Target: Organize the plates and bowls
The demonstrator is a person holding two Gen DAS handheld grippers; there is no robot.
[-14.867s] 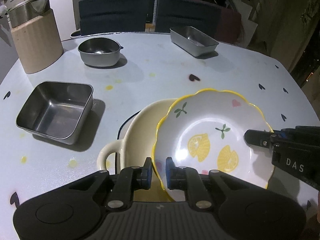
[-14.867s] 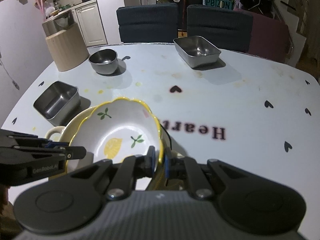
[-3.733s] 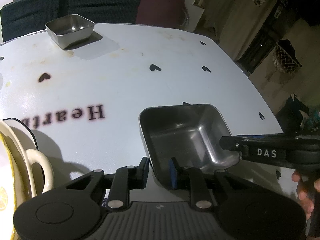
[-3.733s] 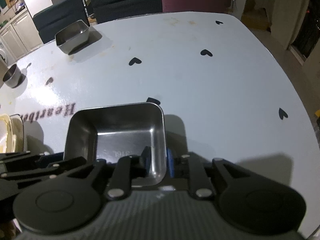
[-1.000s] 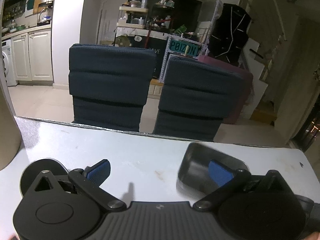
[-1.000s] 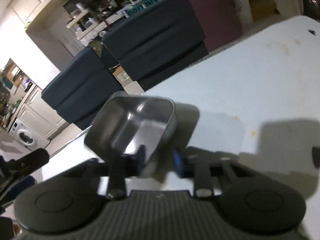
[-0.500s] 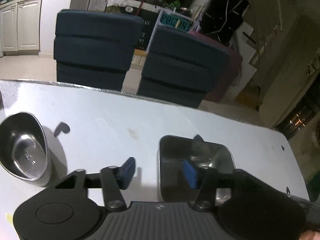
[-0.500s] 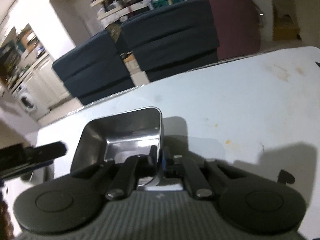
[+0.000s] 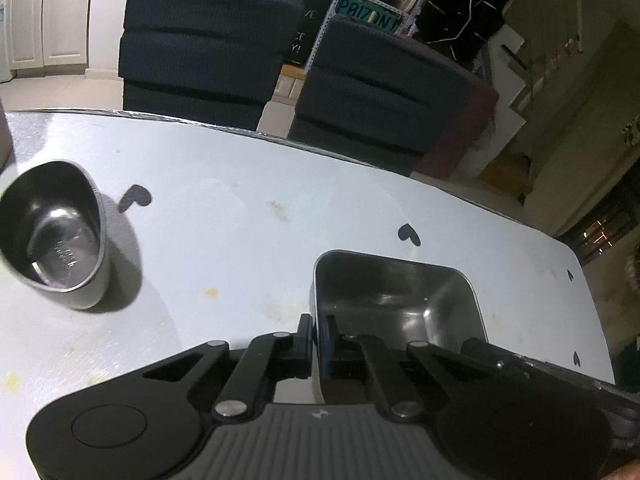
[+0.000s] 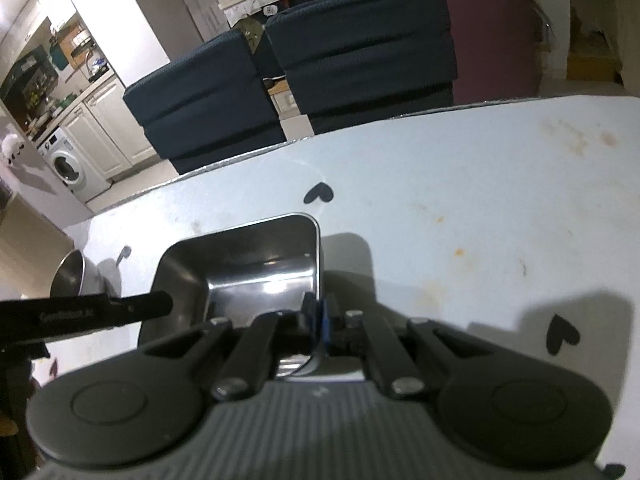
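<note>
Both grippers pinched on one steel tray (image 9: 394, 300), far side of the table (image 9: 248, 200), near the two chairs (image 9: 208, 60). Left gripper (image 9: 317, 334) closed on the tray's left wall, one pad outside, one inside. Right gripper (image 10: 316, 320) closed on the right wall, blue pad just visible against the rim. Round steel bowl (image 9: 56, 236) well apart to the left, upright, untouched.

Risks from here, as a guess: thin slick metal in two narrow pinches, so any uneven lift could tilt the tray and let a wall slide out of the pads. Pulling the two grips apart or twisting against each other could flex the walls or pop one grip loose. A slip this close to the far edge could send the tray skating toward the chairs. A wide swing left could clip the bowl.

Hard to tell: whether the tray base rests on the table or hangs just above it, near corners buried under both gripper bodies. Depth of each pad's bite on the wall hidden. Bowl cut down to a sliver in the right view, behind the left gripper's arm.
</note>
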